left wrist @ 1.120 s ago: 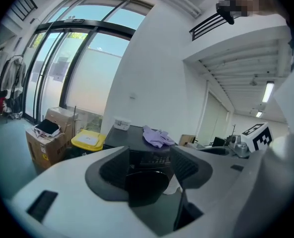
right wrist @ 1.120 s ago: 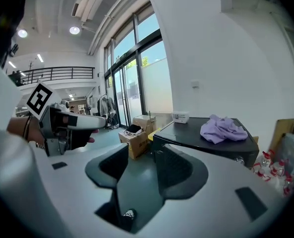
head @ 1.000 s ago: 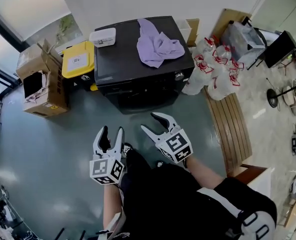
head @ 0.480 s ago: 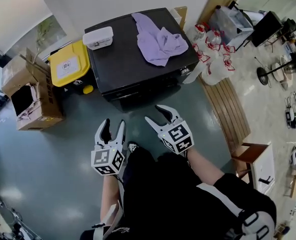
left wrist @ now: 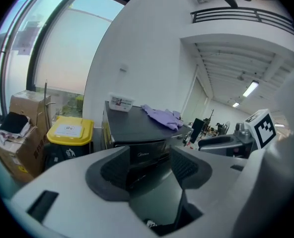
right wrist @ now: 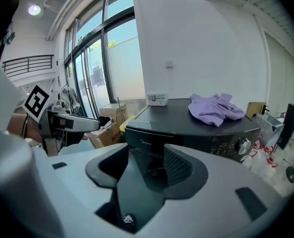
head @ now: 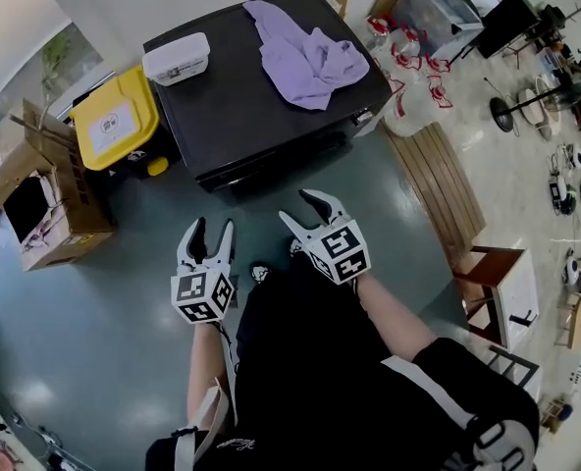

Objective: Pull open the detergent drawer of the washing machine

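The washing machine (head: 237,106) is black, the cloth (head: 305,52) lilac, the bin lid (head: 114,126) yellow, the floor (head: 104,302) dull teal

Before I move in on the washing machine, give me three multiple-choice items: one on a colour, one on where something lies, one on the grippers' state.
1. The lid of the bin is: A yellow; B red; C green.
2. The purple cloth lies: A on the bin; B on top of the washing machine; C under the washing machine.
3. The left gripper and right gripper are: A both open and empty; B both shut; C shut on the cloth.

Answers: 1 A, the head view shows a yellow lid. 2 B, the cloth is spread on the black top. 3 A, each gripper view shows its jaws apart with nothing between them.
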